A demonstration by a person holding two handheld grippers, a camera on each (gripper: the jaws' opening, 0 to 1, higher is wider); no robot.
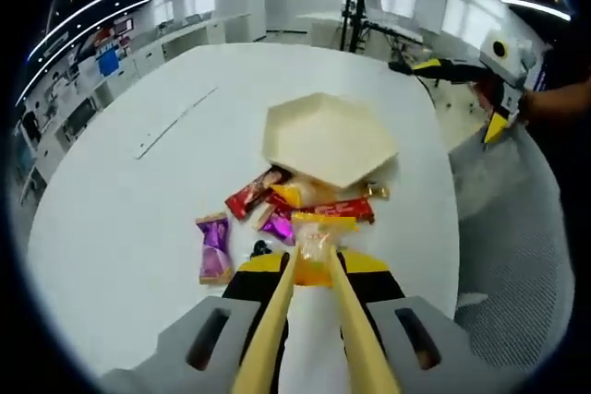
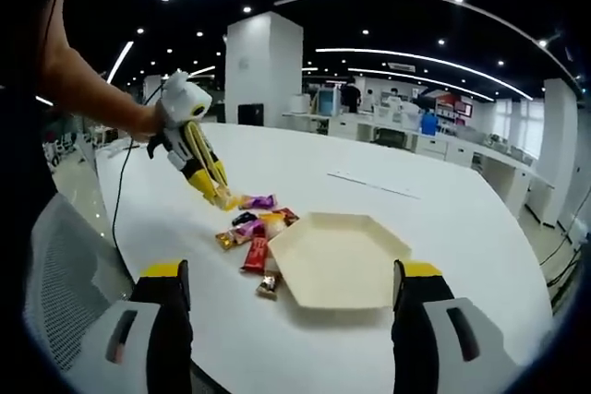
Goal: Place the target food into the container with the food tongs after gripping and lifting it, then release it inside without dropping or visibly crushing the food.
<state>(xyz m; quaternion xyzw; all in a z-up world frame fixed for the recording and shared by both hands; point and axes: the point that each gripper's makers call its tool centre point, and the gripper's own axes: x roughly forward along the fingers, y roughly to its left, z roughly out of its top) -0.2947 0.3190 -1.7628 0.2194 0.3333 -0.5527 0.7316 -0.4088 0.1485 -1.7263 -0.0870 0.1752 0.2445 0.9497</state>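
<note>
the table point(image 1: 138, 219) looked smooth, matt white. the hexagonal container point(image 1: 328, 140) seemed matt cream, paper-like or plastic. the candy wrappers point(image 1: 277, 209) were glossy foil, and the food tongs point(image 1: 314, 320) looked like smooth pale wood.

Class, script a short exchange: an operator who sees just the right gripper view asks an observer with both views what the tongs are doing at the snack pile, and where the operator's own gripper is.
Operator: I see the tongs reach the snacks. What is at their tips?
Observer: In the left gripper view the tongs have one tip on either side of a yellow packet at the near edge of the pile.
Operator: And where does my own gripper sit relative to the table?
Observer: The right gripper hangs beyond the table edge with its jaws apart, well away from the hexagonal container.
</note>
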